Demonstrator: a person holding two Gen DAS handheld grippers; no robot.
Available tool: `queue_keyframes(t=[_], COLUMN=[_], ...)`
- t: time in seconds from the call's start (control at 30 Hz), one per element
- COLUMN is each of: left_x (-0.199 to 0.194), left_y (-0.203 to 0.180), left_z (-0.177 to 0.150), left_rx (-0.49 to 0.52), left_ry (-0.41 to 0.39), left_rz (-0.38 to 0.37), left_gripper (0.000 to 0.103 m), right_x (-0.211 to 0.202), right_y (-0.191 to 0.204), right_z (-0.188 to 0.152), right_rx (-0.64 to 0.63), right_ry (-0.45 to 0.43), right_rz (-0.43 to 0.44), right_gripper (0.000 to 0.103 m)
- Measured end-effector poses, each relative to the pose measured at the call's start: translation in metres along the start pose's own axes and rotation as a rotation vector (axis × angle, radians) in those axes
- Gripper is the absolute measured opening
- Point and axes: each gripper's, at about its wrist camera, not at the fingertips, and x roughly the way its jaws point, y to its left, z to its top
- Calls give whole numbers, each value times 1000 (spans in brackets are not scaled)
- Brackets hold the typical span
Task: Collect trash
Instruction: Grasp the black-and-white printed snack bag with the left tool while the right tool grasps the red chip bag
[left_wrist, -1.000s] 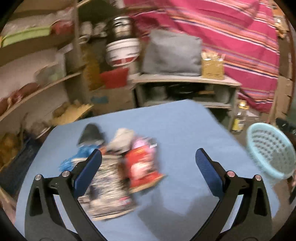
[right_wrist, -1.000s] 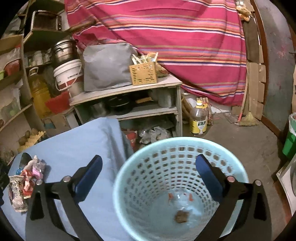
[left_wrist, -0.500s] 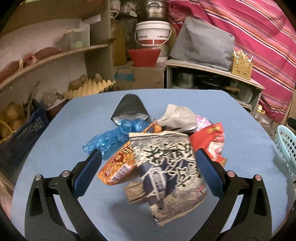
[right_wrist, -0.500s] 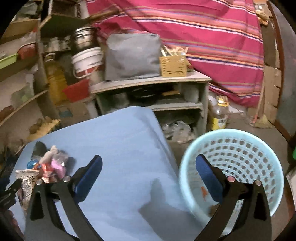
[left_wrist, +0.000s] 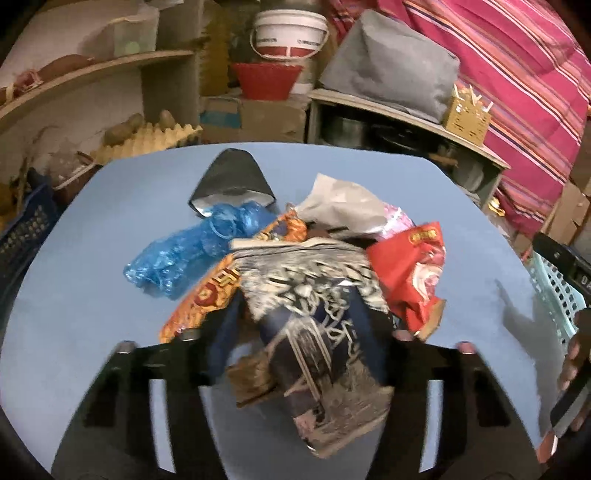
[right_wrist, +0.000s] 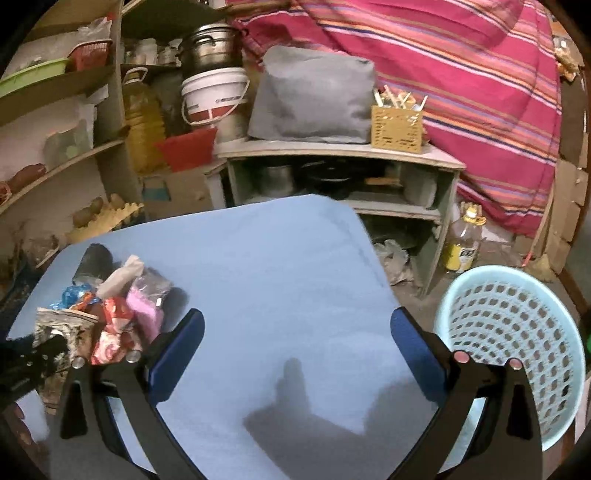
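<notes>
While closing, left tool (left_wrist: 301, 328) straddles patterned wrapper (left_wrist: 317, 317) (topmost trash).

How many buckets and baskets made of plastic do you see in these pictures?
3, perhaps more hidden among the shelves: a white bucket on the shelf at the back, a red basket below it, and a light blue basket on the floor right of the table.

Our left gripper (left_wrist: 299, 325) tips steeply downward, and its jaws are closing with a crumpled wrapper (left_wrist: 314, 325) between them, the blue pads pressing into its sides. Our right gripper (right_wrist: 297, 354) angles down more gently, jaws spread wide with nothing between them. Our right hand (left_wrist: 574, 365) shows just right of the left claw.
</notes>
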Motion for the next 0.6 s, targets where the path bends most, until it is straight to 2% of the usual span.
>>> queue_keyframes(t=[0.07,0.23,0.4,0.6], left_x=[-3,-17,-36,-64], left_y=[-1,1,14,41], left_z=[0,1,6,12], left_rx=[11,26,15,7], left_ry=[-12,-44,-84,-160], left_rz=[4,-8,13,85], left_gripper=[34,25,23,23], right_x=[1,0,-4,-12], right_y=[10,31,50,82], right_z=[-1,-6,-9,-13], right_rx=[-15,-60,-88,-133], right_ry=[2,0,-5,-23], right_rz=[9,23,45,72], right_gripper=[99,98,98,99])
